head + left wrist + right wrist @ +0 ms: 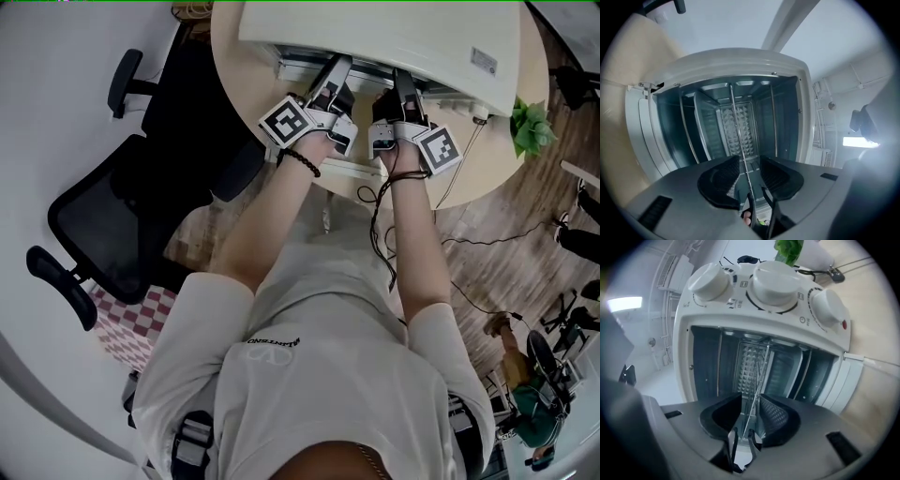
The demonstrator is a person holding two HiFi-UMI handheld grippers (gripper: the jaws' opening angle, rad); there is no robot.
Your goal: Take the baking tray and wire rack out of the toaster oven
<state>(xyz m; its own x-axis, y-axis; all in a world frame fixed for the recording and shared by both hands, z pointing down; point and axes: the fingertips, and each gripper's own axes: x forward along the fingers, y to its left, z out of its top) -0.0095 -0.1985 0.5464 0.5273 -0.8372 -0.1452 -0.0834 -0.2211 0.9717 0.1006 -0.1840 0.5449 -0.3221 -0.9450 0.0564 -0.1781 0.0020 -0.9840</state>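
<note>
A white toaster oven (375, 33) stands open on a round wooden table (234, 66). Both grippers reach into its mouth side by side, each rolled onto its side. The left gripper (750, 176) is open, and a thin front wire of the wire rack (738, 136) runs between its pads without touching them. The right gripper (751, 416) is open too, with the wire rack (761, 366) passing through its gap. A flat metal sheet beside the rack (705, 124) may be the baking tray. In the head view the left gripper (328, 80) and the right gripper (403, 89) have their fingertips hidden by the oven.
The oven's dropped door (352, 169) lies under the hands. Three white knobs (773, 284) sit beside the opening. A black office chair (103, 216) stands left of the table, with a small green plant (532, 122) at the table's right edge and cables on the floor.
</note>
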